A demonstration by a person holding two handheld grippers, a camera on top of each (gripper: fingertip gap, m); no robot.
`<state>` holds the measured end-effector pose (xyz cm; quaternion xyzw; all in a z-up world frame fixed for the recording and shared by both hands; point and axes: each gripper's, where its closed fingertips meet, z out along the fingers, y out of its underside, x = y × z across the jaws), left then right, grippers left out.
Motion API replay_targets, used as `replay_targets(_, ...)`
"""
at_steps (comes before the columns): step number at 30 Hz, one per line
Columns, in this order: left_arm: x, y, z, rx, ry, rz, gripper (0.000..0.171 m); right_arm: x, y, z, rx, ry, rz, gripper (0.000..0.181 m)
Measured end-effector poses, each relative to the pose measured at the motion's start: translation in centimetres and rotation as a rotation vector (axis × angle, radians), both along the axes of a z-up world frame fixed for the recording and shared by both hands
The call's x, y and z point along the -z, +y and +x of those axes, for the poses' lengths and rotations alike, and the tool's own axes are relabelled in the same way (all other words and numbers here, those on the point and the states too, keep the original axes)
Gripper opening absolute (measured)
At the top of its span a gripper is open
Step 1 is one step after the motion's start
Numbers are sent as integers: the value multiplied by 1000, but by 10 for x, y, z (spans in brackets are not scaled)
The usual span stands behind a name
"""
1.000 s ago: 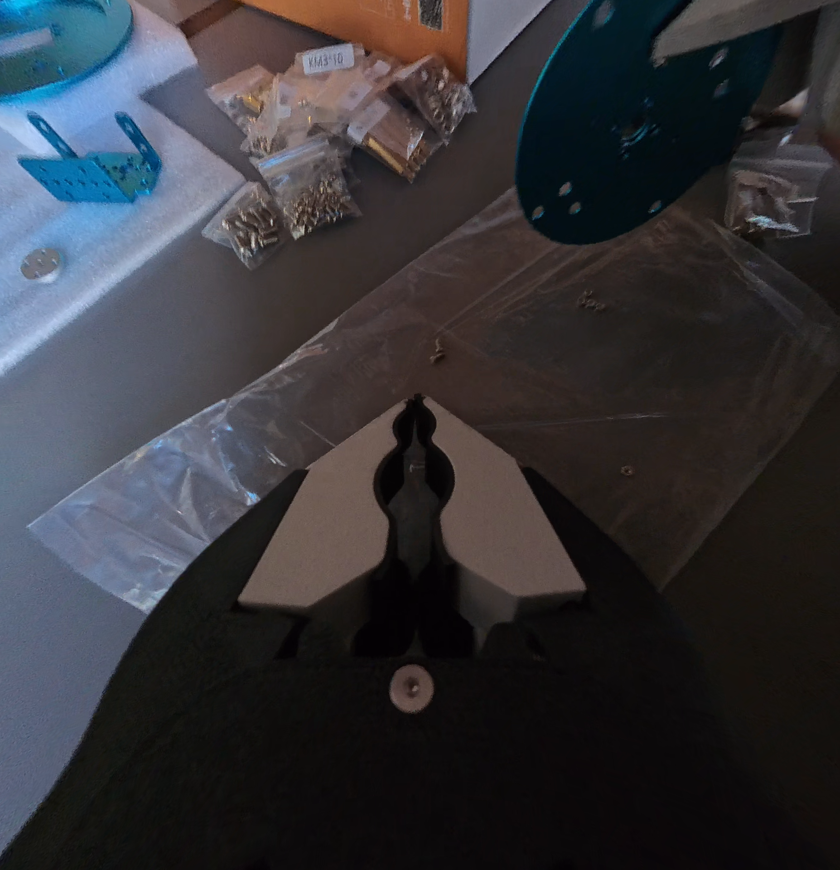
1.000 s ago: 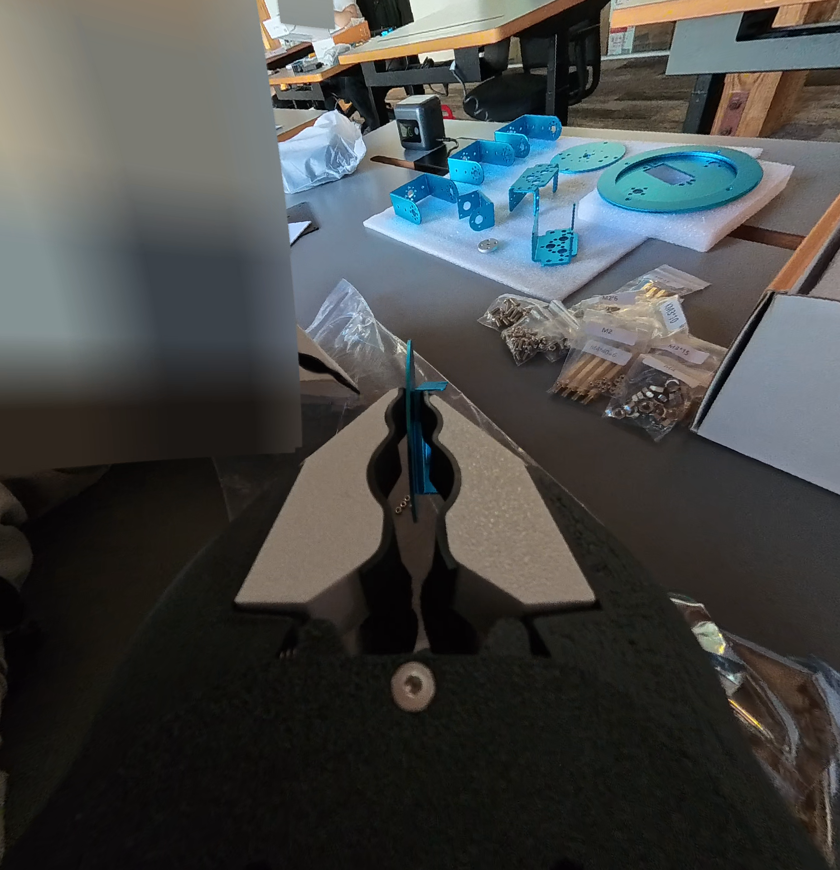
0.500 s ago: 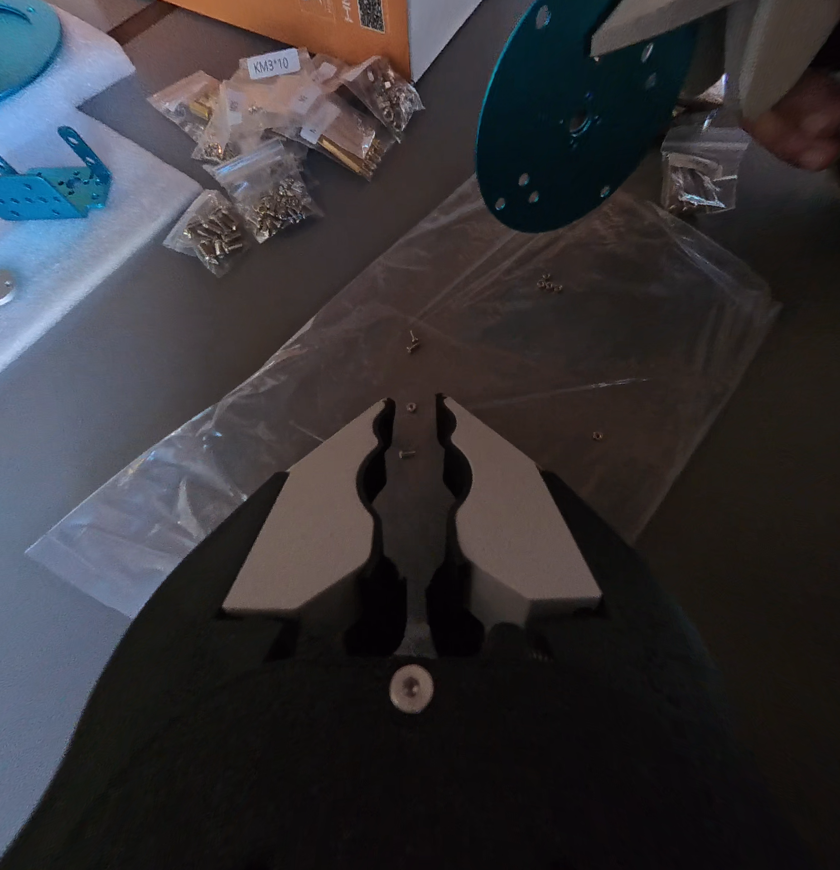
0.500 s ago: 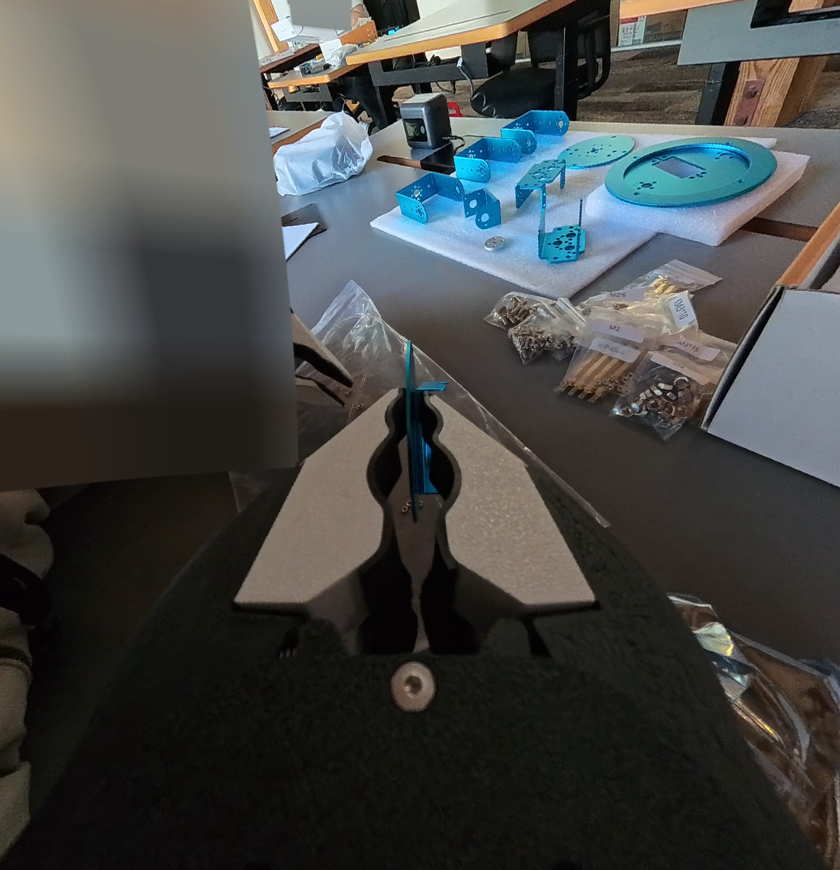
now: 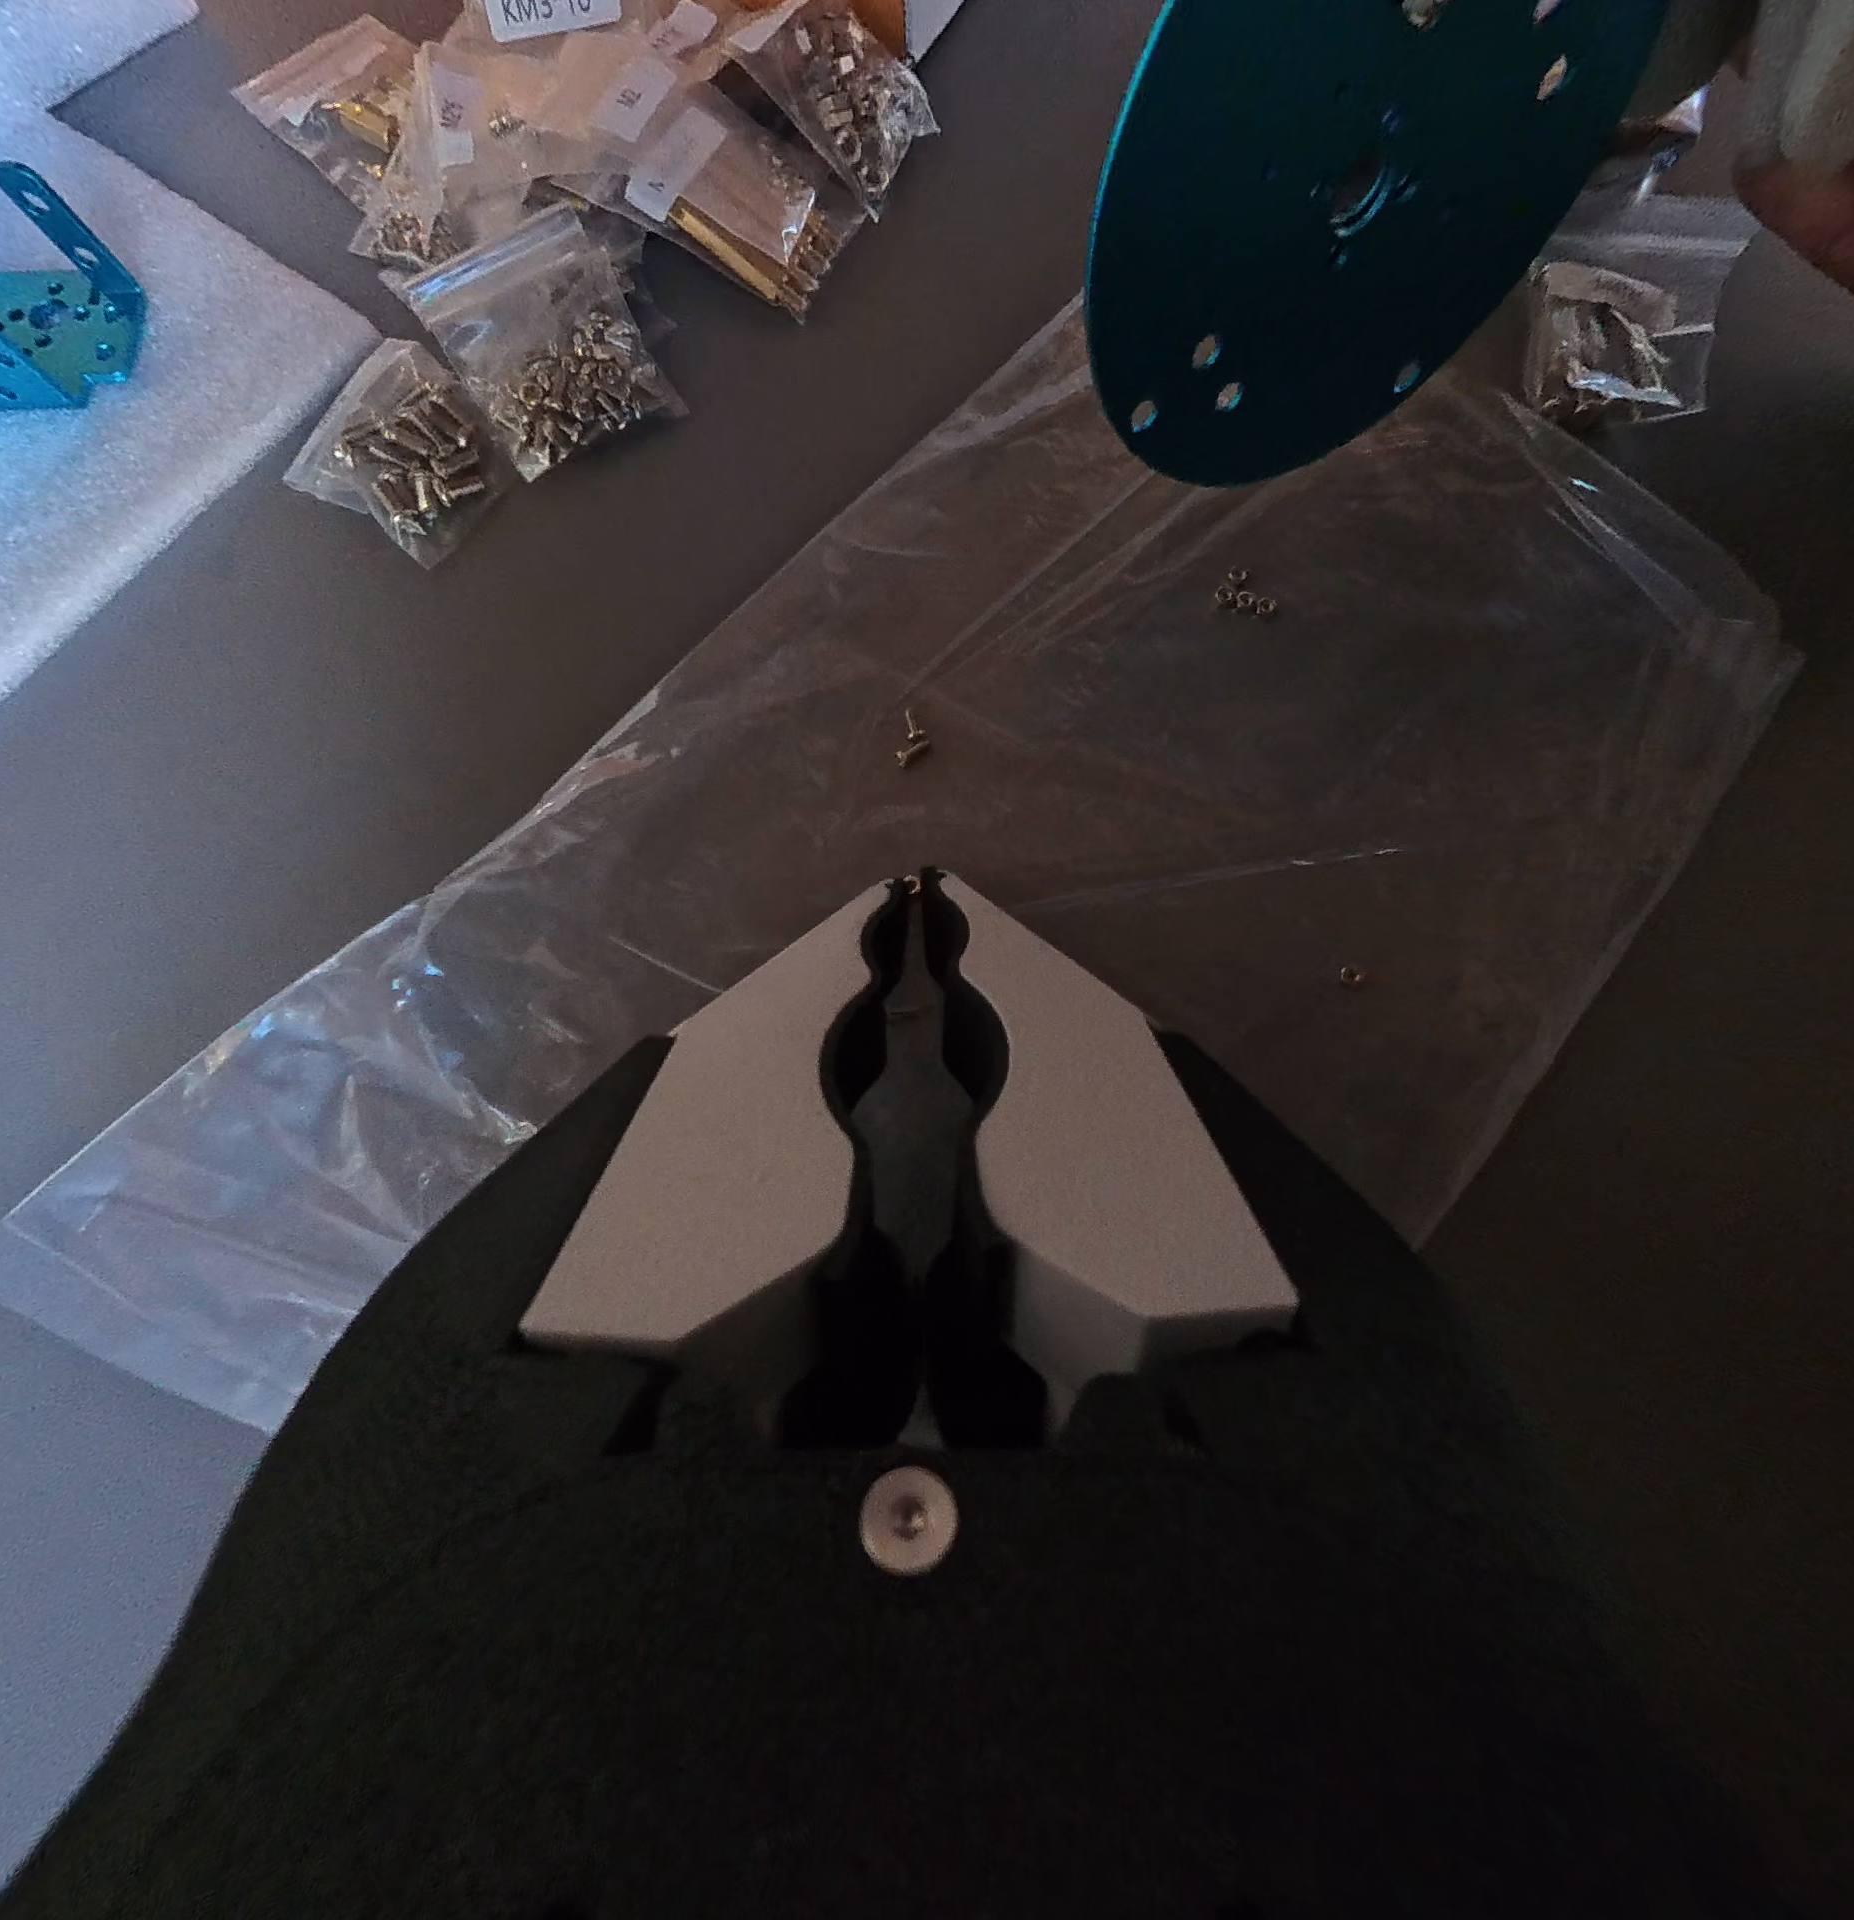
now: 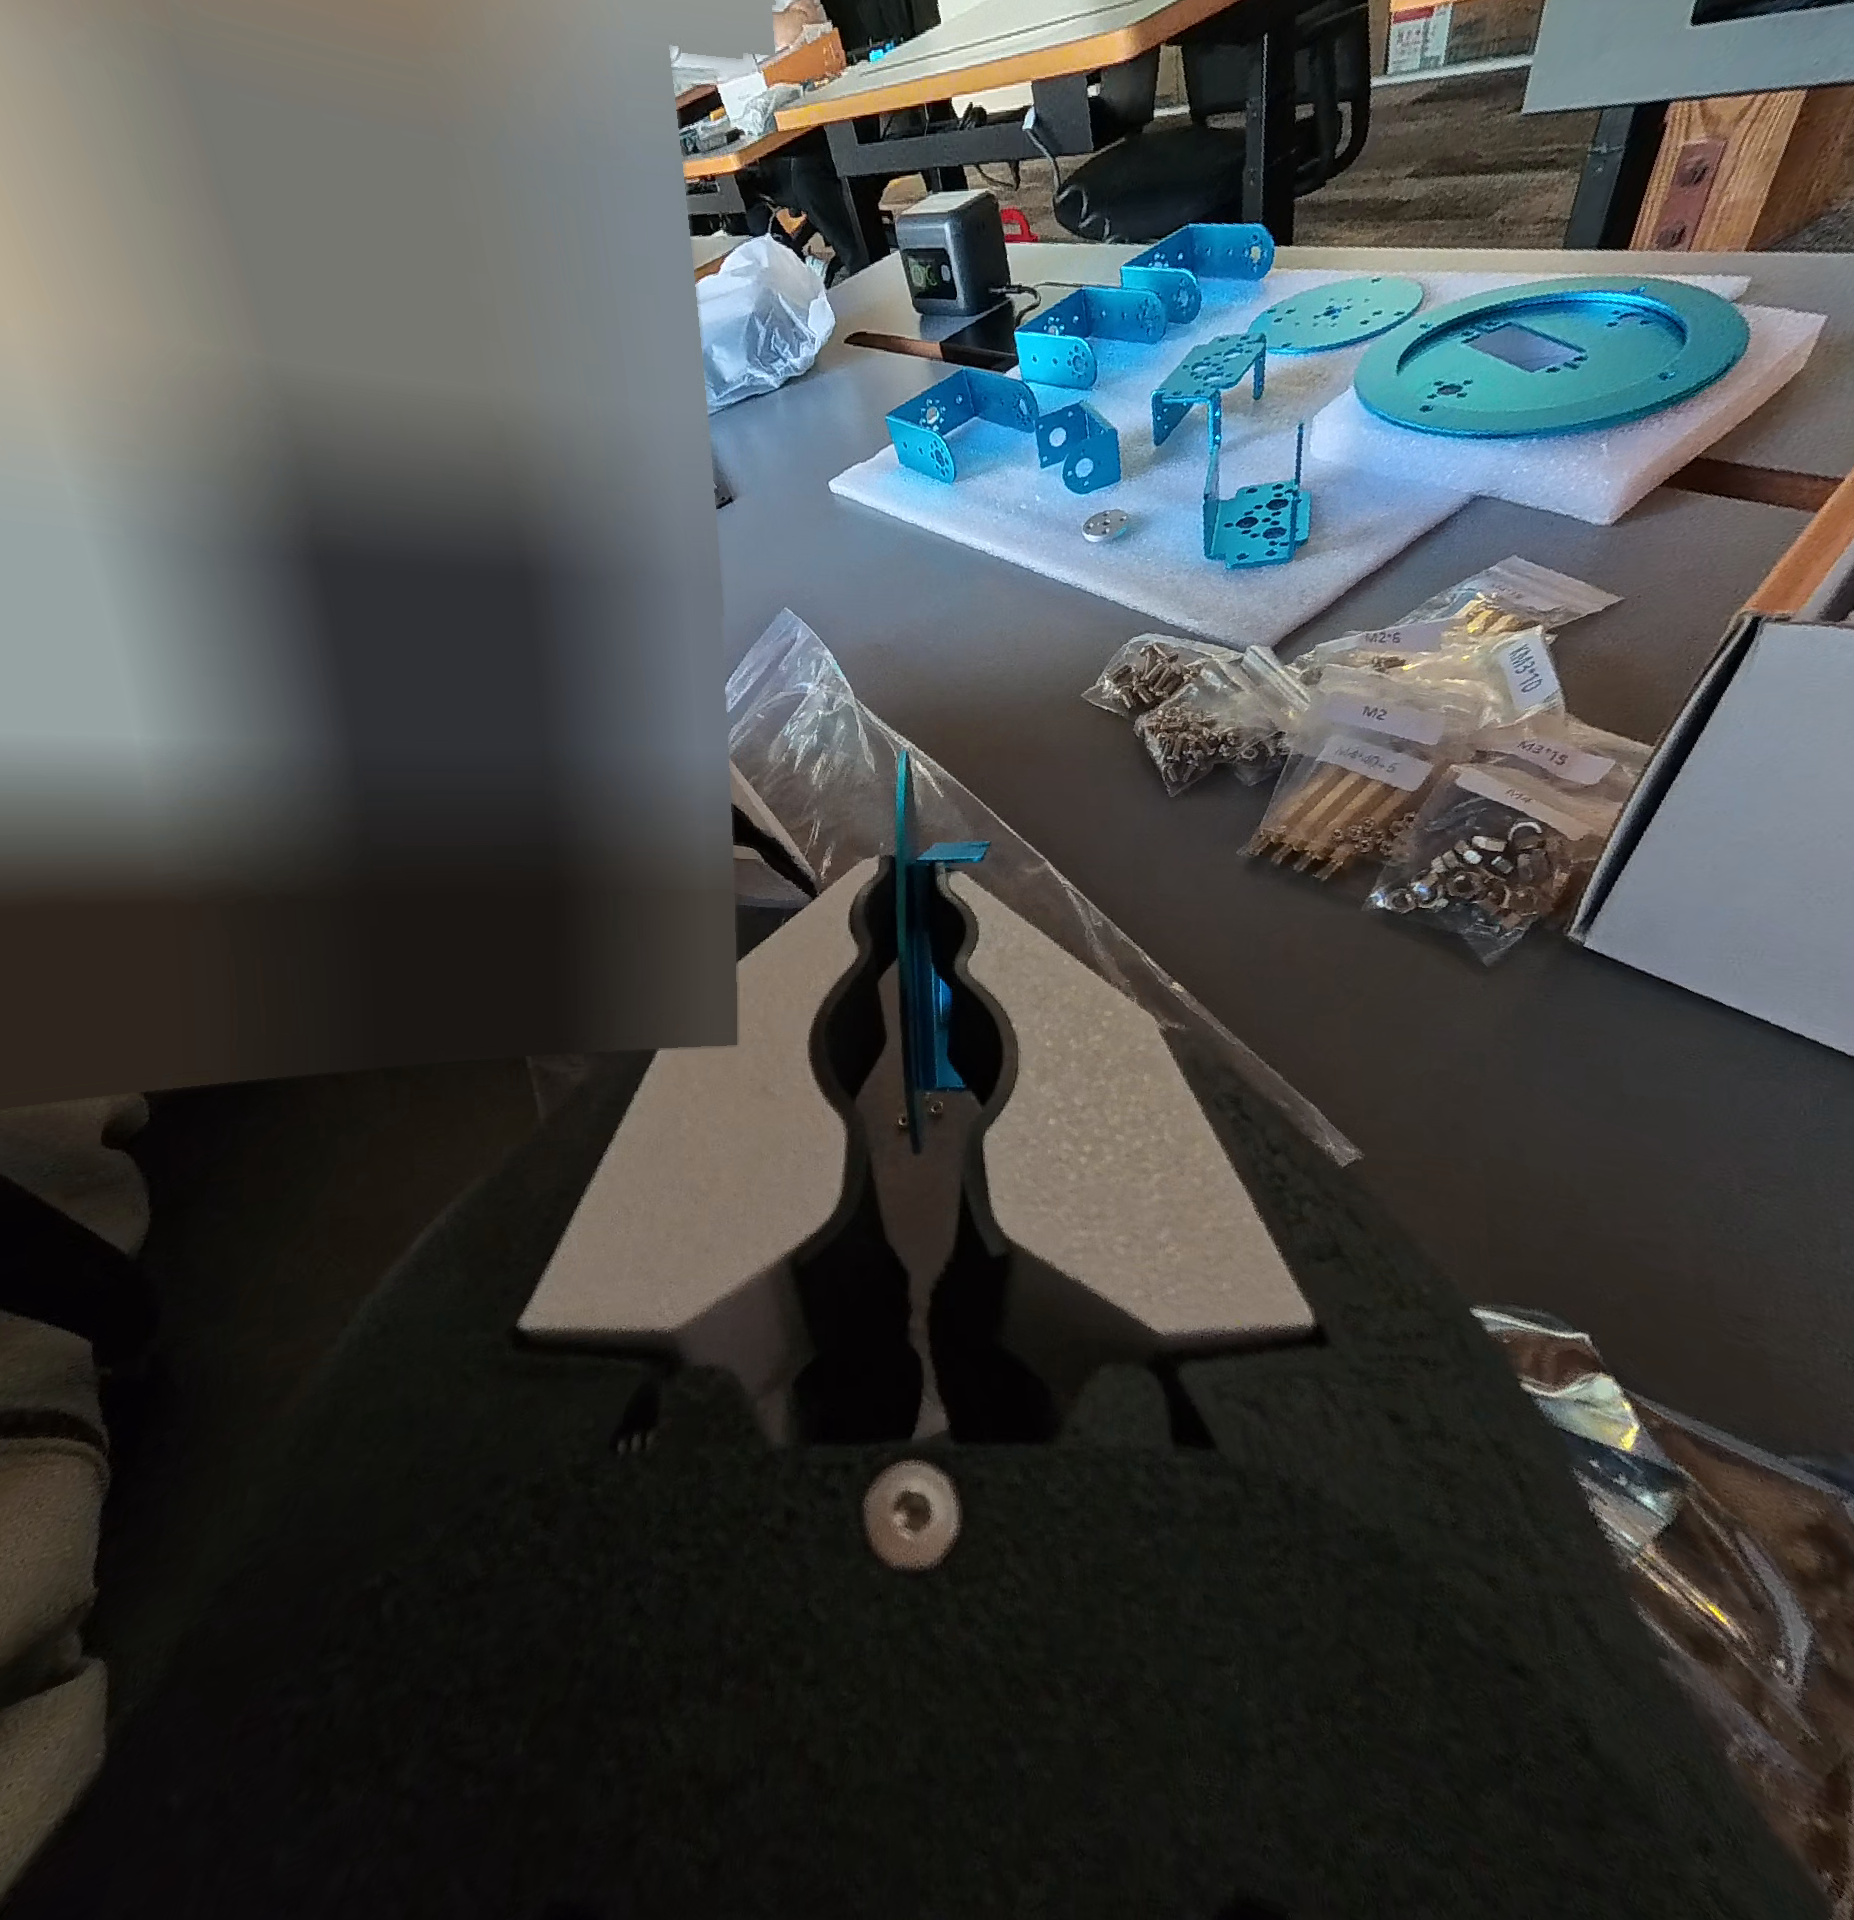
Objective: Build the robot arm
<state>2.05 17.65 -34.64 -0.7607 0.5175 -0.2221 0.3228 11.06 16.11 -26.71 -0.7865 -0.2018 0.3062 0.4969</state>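
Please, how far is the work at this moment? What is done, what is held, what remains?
Done: a blue bracket already sits on the blue disc. In hand: the right claw grips that disc; the left claw pinches what looks like a small screw. Left: loose screws and nuts on the clear bag.

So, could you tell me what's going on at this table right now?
A person is working with two handheld grippers. The right gripper is clamped on a blue round plate, held in the air above a clear plastic sheet. The left gripper is closed at the sheet, pinching a tiny screw. Loose nuts and bagged hardware lie nearby.
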Motion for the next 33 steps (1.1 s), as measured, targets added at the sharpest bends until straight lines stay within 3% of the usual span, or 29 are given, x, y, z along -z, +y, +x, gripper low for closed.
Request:
replay_targets(5, 0, -3, 0, 15, -5, 22, 0, 2, 1, 1, 0, 13, -18, 3)
replay_targets(10, -11, -8, 2, 26, -82, -3, 0, 2, 2, 1, -19, 143, -106, 4)
replay_targets(14, -43, -12, 8, 25, -272, -86, 31, -5, -2, -10, -98, 431, -286, 4)
replay_targets(17, -74, -29, 11, 53, -462, -193, 35, -15, -8, -25, -178, 629, -406, 4)
replay_targets(20, -99, -44, 5, 53, -633, -305, 35, -28, -16, -46, -257, 696, -426, 3)
replay_targets(22, -106, -48, -6, 32, -679, -306, 35, -40, -21, -57, -300, 600, -292, 4)
replay_targets(23, -107, -49, -13, 23, -673, -282, 35, -44, -25, -63, -312, 471, -180, 4)
replay_targets(27, -105, -54, -42, 21, -584, -153, 35, -41, -49, -89, -459, -303, 497, 3)
replay_targets(29, -102, -57, -51, 47, -529, -83, 35, -31, -48, -97, -490, -654, 754, 3)
replay_targets(31, -93, -59, -57, 95, -438, 19, 35, -27, -47, -106, -508, -821, 864, 3)
replay_targets(33, -88, -59, -63, 157, -340, 184, 36, -36, -54, -120, -534, -827, 943, 3)
